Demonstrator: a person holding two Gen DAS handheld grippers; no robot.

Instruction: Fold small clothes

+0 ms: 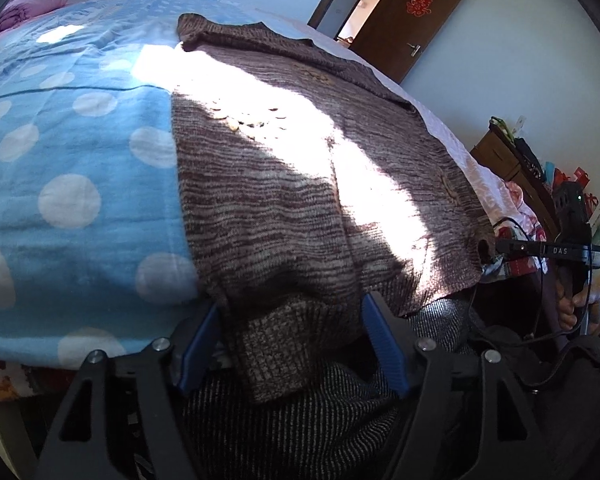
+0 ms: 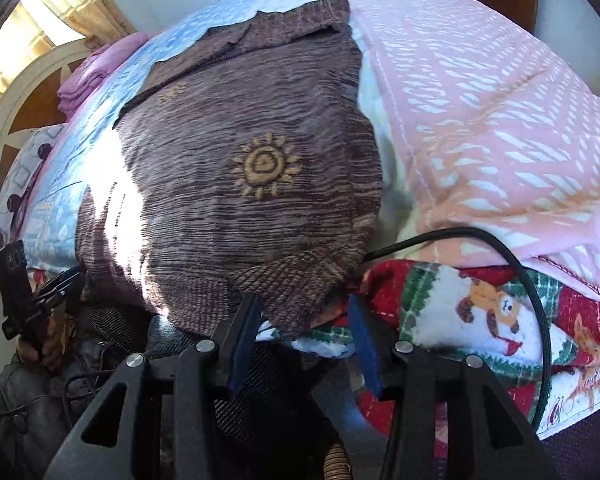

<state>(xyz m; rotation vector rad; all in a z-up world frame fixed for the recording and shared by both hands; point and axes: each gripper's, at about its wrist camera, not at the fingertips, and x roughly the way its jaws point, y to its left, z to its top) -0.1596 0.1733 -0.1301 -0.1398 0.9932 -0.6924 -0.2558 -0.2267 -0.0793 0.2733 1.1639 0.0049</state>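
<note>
Left wrist view: sweater (image 1: 300, 168) stretches away from both spread tongs (image 1: 292, 344), hem corners just ahead; right tongs (image 2: 304, 340) equally near.

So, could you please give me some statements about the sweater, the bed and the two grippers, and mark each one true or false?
1. The brown sweater lies spread on the bed. True.
2. The sweater has a yellow sun design. True.
3. The left gripper is shut on the sweater's hem. False: its jaws are open, on either side of the hanging hem.
4. The blanket beside the sweater is blue with white dots. True.
5. The right gripper holds the black cable. False: it is open and holds nothing; the cable runs past it.
6. The wooden door is closed. False: it stands open.
</note>
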